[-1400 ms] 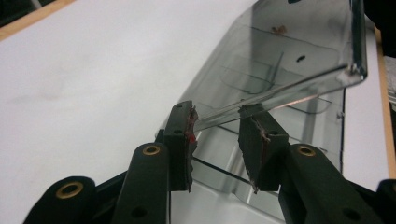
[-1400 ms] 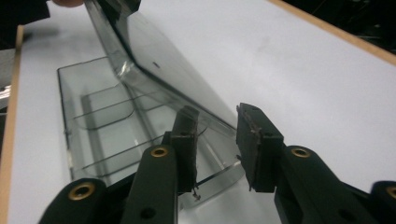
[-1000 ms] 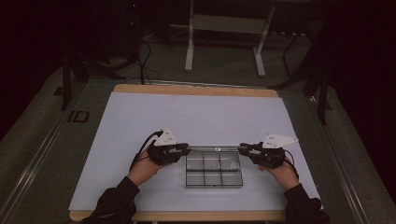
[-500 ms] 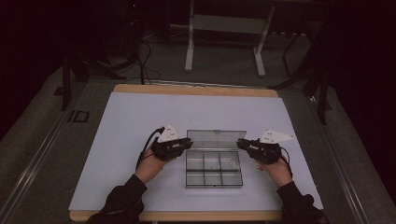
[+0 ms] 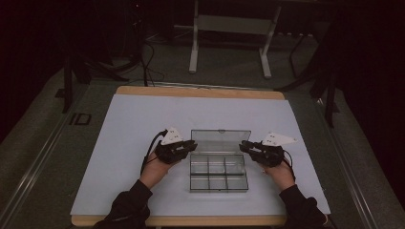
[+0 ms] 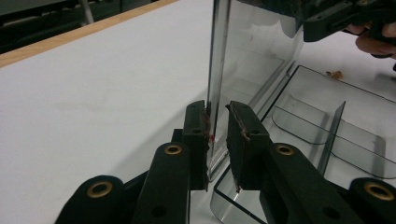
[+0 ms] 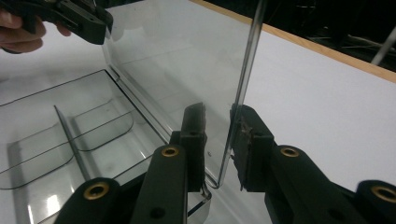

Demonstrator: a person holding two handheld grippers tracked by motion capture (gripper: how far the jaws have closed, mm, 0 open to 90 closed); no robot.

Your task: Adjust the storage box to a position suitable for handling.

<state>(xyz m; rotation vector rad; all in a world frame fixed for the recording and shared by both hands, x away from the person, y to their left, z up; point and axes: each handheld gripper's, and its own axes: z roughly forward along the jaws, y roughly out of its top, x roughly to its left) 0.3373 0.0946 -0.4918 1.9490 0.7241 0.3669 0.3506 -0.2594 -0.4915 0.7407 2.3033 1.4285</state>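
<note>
Here, nearest to us:
Sleeves: we see two dark sleeves (image 5: 128, 210) coming in over the table's near wooden edge, a hand at the end of each.
Left gripper (image 5: 192, 145): we hold it at the left end of the box lid. In the left gripper view its jaws stand slightly apart with the lid's edge between them; the left pad (image 6: 206, 122) touches the plastic, the right one stands just clear — parted, not clamped.
Right gripper (image 5: 242, 144): we hold it at the lid's right end. In the right gripper view the lid's edge runs between its jaws with a gap on both sides, so these jaws are parted too and pinch nothing.
Clear box (image 5: 218, 172): it sits on the near middle of the table between our two hands, open, its tray split by clear dividers (image 7: 70, 135) into six compartments. We cannot tell whether the small speck in the far corner of the left gripper view lies inside the tray.
Lid (image 5: 220, 141): it stands raised from the hinge on the box's far side, close to upright — a thin clear sheet with a gripper at each end.
Table (image 5: 133, 119): a pale sheet covers it, with a wooden rim showing at the near and far edges.
Beyond the table: dark floor, cables, and the legs of a grey frame (image 5: 194, 45).
</note>
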